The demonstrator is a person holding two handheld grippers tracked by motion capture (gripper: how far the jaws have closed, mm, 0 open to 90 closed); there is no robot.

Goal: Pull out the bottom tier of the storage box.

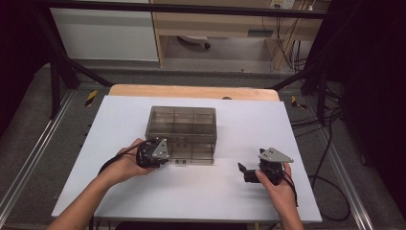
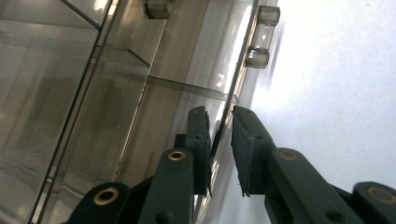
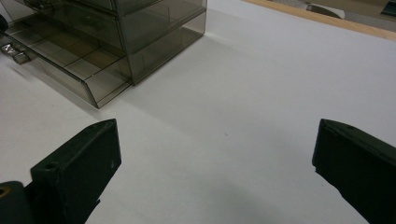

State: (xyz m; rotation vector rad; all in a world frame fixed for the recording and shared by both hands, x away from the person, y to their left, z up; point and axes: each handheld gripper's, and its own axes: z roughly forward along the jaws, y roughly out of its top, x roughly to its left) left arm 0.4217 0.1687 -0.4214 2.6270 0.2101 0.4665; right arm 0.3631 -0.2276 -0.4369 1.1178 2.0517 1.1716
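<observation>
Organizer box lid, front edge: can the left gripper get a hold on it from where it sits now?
Probably yes. In the left gripper view, the left gripper already has its jaws astride the thin front edge of the smoky clear box, with a small gap remaining. Nothing lies between them but that edge.

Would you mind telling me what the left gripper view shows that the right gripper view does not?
The left gripper view shows the left gripper with its jaws close together on either side of the thin front edge of the clear plastic organiser box, a small gap remaining, and two clear latches on that edge. The right gripper view shows the right gripper with jaws wide apart and nothing between them, and the wooden table edge beyond. Both show the box with its divided compartments and the white table surface.
</observation>
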